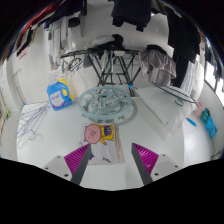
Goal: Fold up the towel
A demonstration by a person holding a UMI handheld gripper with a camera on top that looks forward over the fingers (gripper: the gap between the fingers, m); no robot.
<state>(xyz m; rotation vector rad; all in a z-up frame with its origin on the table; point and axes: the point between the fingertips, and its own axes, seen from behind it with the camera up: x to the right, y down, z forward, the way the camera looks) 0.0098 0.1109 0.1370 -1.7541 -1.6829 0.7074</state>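
A small white towel (97, 133) with a pink and yellow cartoon print lies flat on the white table (165, 125). Its near edge reaches in between my fingers, close to the left pad and with a gap before the right one. My gripper (110, 160) is open, with the pink pads (76, 160) spread wide at either side. Neither pad presses on the towel.
A round pale green and grey object (105, 100) sits just beyond the towel. Black stand legs (115, 65) rise behind it. A blue container (59, 92) stands at the far left, thin wire hangers (30, 122) lie at the left, and a small blue thing (207, 118) sits at the right.
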